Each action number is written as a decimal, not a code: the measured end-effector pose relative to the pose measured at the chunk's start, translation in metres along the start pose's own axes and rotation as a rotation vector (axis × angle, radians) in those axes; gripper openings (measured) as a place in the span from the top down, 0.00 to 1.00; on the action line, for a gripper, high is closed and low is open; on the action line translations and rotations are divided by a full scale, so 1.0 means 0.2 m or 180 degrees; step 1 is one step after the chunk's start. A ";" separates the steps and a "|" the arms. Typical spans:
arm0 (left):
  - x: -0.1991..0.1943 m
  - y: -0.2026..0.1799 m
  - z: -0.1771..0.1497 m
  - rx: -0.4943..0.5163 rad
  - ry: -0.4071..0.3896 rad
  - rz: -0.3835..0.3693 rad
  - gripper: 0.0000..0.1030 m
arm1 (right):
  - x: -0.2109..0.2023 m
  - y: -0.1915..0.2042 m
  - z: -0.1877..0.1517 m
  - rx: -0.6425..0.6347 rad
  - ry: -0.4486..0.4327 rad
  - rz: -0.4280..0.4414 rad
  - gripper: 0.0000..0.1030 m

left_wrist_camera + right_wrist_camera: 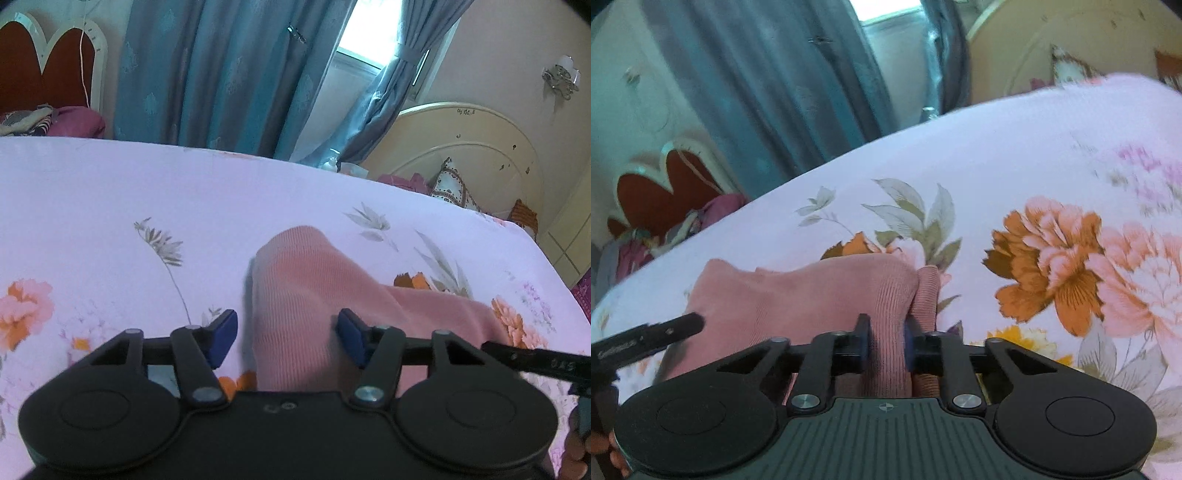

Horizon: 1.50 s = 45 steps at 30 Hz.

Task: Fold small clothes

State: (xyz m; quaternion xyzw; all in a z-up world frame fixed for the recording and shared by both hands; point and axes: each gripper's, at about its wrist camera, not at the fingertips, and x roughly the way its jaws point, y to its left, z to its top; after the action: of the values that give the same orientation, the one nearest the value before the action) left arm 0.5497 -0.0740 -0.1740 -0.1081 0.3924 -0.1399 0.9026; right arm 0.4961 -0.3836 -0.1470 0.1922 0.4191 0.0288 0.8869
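Note:
A small pink ribbed garment lies on the floral bed sheet. In the left wrist view my left gripper is open, its blue pads on either side of a raised fold of the garment, apart from the cloth. In the right wrist view my right gripper is shut on a bunched edge of the pink garment, which spreads away to the left. The other gripper's black finger shows at the edge of each view.
The bed is covered by a white sheet with orange and pink flowers. Blue curtains and a window hang behind. A cream headboard with pillows stands at the right, a red headboard at the far left.

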 end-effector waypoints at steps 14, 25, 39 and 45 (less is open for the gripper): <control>-0.05 -0.09 -0.01 0.0278 -0.0109 0.0210 0.48 | -0.08 0.04 0.03 -0.0289 -0.0382 -0.0341 0.83; -0.07 -0.16 -0.08 0.0477 -0.0057 0.0324 0.39 | 0.09 0.11 0.00 -0.0541 -0.0115 -0.0444 0.83; -0.21 -0.18 -0.10 0.0511 -0.0092 0.0362 0.37 | -0.13 0.15 -0.07 -0.0639 -0.0177 -0.0308 0.83; -0.34 -0.18 -0.20 0.0590 -0.0077 0.0301 0.37 | -0.28 0.20 -0.25 -0.0765 -0.0095 -0.0218 0.83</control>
State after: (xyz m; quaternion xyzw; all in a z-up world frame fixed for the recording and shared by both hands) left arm 0.4687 -0.0885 -0.1440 -0.0072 0.3715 -0.1315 0.9190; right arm 0.4268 -0.3425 -0.1204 0.0705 0.4057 0.0456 0.9102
